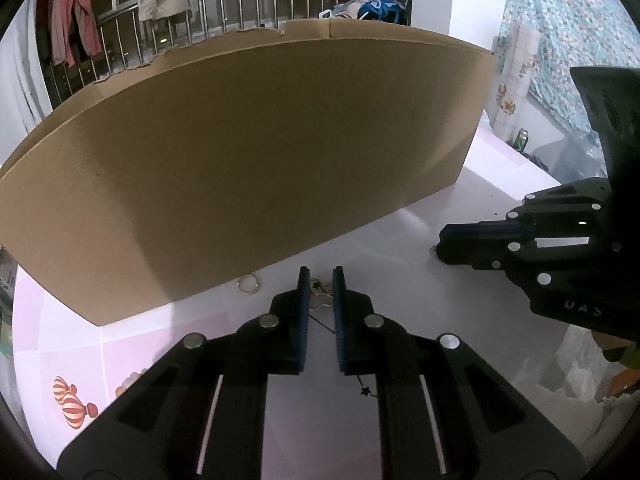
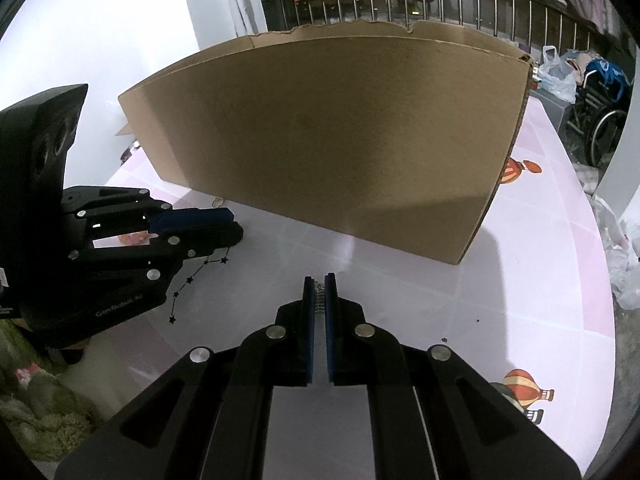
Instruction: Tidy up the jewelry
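My left gripper (image 1: pixel 321 276) is low over the white table (image 2: pixel 400 300), and its 2 blue pads stand with a narrow gap, not pressing on anything as far as I can see. A thin black chain (image 2: pixel 190 280) with small stars runs through this gap. From the right wrist cam I count 5 stars on the part which lies on the table beside the left fingers. At the left fingertips, between the pads, lie 2 gold loops (image 1: pixel 322 301) which touch each other. I cannot tell if they belong to the chain. 1 more gold ring (image 1: pixel 248 283) lies apart, a bit to the left, just in front of the box.

My right gripper (image 2: pixel 319 280) is closed on 1 small silver piece (image 2: pixel 319 295), ribbed like a spring, pinched at the pad tips just above the table. What it is exactly I cannot tell.

Behind both grippers stands 1 big cardboard box (image 1: pixel 260 160), approx. the full width of the view, with a torn top edge. Far behind it is a metal railing (image 1: pixel 240 0) with clothes hanging over it.
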Demonstrator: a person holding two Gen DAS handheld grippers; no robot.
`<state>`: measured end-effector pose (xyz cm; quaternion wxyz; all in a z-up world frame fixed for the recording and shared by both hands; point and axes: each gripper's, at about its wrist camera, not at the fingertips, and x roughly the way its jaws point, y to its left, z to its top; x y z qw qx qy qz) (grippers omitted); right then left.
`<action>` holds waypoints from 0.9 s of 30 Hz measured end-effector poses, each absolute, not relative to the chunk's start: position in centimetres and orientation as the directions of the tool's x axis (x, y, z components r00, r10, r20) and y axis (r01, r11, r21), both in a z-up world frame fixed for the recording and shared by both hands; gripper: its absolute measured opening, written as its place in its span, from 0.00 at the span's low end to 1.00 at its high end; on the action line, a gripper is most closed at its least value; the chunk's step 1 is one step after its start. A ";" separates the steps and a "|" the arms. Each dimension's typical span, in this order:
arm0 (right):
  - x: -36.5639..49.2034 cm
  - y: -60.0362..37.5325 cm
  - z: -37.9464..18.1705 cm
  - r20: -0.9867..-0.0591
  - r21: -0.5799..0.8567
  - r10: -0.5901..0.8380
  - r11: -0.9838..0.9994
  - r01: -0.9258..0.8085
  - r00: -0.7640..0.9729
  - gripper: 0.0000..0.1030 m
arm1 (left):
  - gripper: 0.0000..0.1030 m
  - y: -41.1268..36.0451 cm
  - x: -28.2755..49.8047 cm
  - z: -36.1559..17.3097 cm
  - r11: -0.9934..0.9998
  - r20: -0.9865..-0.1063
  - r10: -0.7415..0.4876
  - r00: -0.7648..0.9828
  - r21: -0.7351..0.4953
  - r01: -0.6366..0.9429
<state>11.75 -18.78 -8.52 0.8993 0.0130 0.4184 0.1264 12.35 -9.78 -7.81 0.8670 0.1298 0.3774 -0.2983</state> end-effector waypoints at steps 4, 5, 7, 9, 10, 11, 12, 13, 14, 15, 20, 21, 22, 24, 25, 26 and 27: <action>11.8 -18.9 -8.5 -0.749 0.129 0.238 0.968 -0.216 0.618 0.05 | 0.00 -9.9 12.7 -7.8 0.789 -0.734 -0.421 0.532 -0.007 0.614; 11.8 -18.9 -8.5 -0.749 0.130 0.239 0.968 -0.216 0.618 0.05 | 0.00 -9.8 12.7 -7.8 0.788 -0.734 -0.423 0.531 -0.009 0.615; 11.8 -18.9 -8.5 -0.749 0.132 0.240 0.968 -0.215 0.618 0.05 | 0.00 -9.8 12.7 -7.7 0.789 -0.735 -0.423 0.531 -0.010 0.615; 11.8 -18.9 -8.4 -0.749 0.134 0.241 0.967 -0.215 0.617 0.05 | 0.00 -9.7 12.6 -7.8 0.790 -0.734 -0.426 0.529 -0.016 0.613; 11.8 -18.9 -8.4 -0.749 0.134 0.241 0.967 -0.215 0.617 0.05 | 0.00 -9.7 12.6 -7.7 0.791 -0.733 -0.428 0.528 -0.022 0.611; 11.8 -18.9 -8.4 -0.749 0.134 0.241 0.967 -0.215 0.618 0.05 | 0.00 -9.6 12.5 -7.6 0.794 -0.732 -0.430 0.529 -0.026 0.608; 11.9 -19.0 -8.4 -0.748 0.135 0.241 0.967 -0.214 0.618 0.05 | 0.00 -9.4 12.5 -7.5 0.797 -0.729 -0.432 0.531 -0.032 0.604; 11.9 -18.9 -8.4 -0.748 0.136 0.241 0.967 -0.214 0.618 0.05 | 0.00 -9.3 12.5 -7.5 0.798 -0.728 -0.434 0.531 -0.036 0.602; 11.9 -18.9 -8.4 -0.748 0.138 0.243 0.967 -0.213 0.618 0.05 | 0.00 -9.2 12.4 -7.4 0.800 -0.726 -0.435 0.533 -0.039 0.599; 11.8 -18.9 -8.3 -0.748 0.141 0.245 0.967 -0.214 0.617 0.05 | 0.00 -9.0 12.4 -7.2 0.803 -0.722 -0.436 0.537 -0.043 0.594; 11.4 -18.8 -8.2 -0.740 0.154 0.258 0.964 -0.216 0.622 0.05 | 0.00 -8.3 12.0 -6.6 0.809 -0.714 -0.442 0.543 -0.057 0.584; 11.3 -18.8 -8.2 -0.739 0.157 0.260 0.964 -0.216 0.622 0.05 | 0.00 -8.2 11.8 -6.6 0.810 -0.714 -0.443 0.542 -0.059 0.583; 11.3 -18.9 -8.1 -0.736 0.164 0.265 0.963 -0.216 0.622 0.05 | 0.00 -8.1 11.7 -6.6 0.809 -0.715 -0.444 0.540 -0.060 0.585; 11.1 -18.9 -8.1 -0.732 0.174 0.272 0.961 -0.215 0.624 0.05 | 0.00 -8.3 11.4 -6.7 0.813 -0.716 -0.423 0.555 -0.029 0.582; 11.0 -19.0 -8.1 -0.731 0.179 0.275 0.960 -0.214 0.624 0.05 | 0.00 -8.3 11.5 -6.8 0.816 -0.719 -0.409 0.561 -0.013 0.578; 11.0 -19.1 -8.0 -0.730 0.184 0.278 0.960 -0.213 0.625 0.05 | 0.00 -8.5 11.6 -7.0 0.817 -0.724 -0.399 0.563 -0.002 0.577; 10.9 -19.2 -8.0 -0.728 0.187 0.279 0.960 -0.209 0.626 0.05 | 0.00 -8.6 11.8 -7.1 0.818 -0.727 -0.393 0.563 0.003 0.575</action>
